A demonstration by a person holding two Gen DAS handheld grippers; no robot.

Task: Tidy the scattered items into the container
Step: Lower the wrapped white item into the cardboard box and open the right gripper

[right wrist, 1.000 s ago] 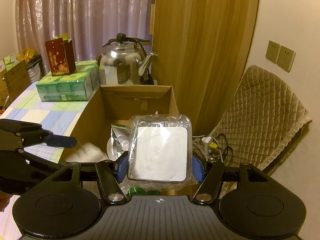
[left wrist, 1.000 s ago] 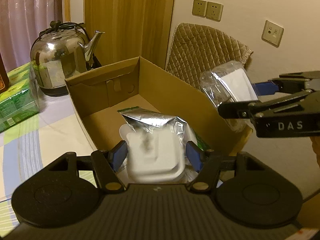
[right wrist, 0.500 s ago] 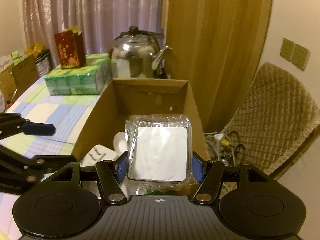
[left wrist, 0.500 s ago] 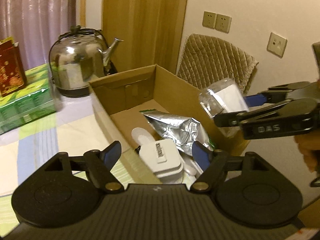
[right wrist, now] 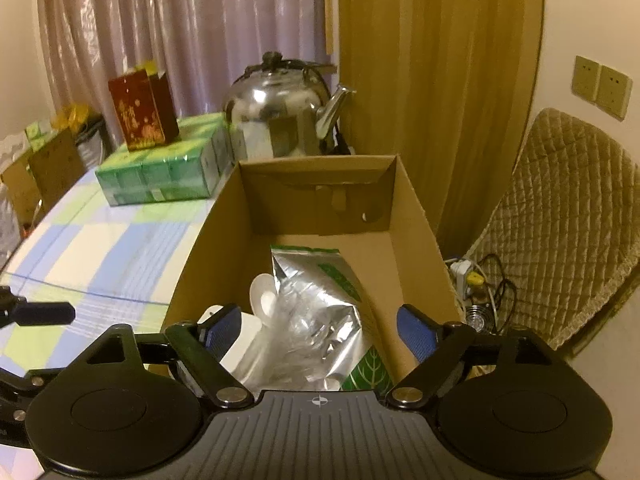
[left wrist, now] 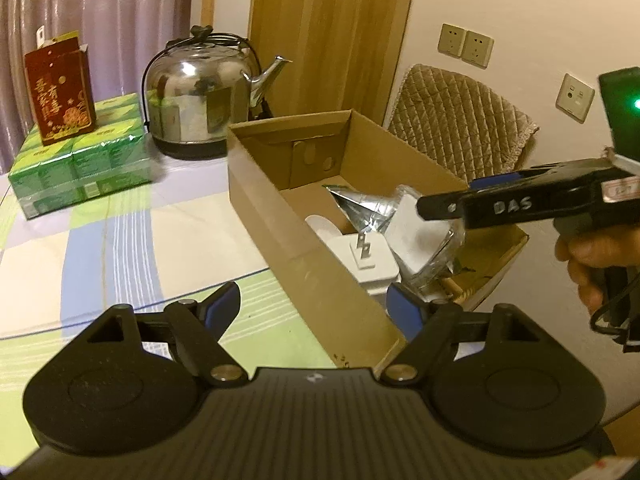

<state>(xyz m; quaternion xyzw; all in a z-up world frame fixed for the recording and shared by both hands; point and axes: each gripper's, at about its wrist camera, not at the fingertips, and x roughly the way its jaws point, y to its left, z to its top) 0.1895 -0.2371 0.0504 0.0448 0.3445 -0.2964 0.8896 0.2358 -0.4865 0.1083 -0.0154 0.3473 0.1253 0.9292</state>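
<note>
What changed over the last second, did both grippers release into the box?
Yes. The left gripper let go of the white plug adapter, now lying in the cardboard box, and drew back over the table. The right gripper is opening; its clear-wrapped white pack has dropped beside the foil pouch. Box, kettle and green packs stayed put.

A steel kettle (left wrist: 202,92) stands in the upper middle of the left view, spout to the right. Left of it lies a green wrapped pack (left wrist: 80,162) with a red paper box (left wrist: 60,90) upright on top. All rest on a checked tablecloth (left wrist: 120,240) filling the left half. A quilted chair back (left wrist: 456,124) sits at right, below wall sockets (left wrist: 466,44). Behind hang a pale curtain (right wrist: 160,40) and a wooden door (right wrist: 432,80). Cables and a plug strip (right wrist: 476,280) lie at lower right of the right view.
</note>
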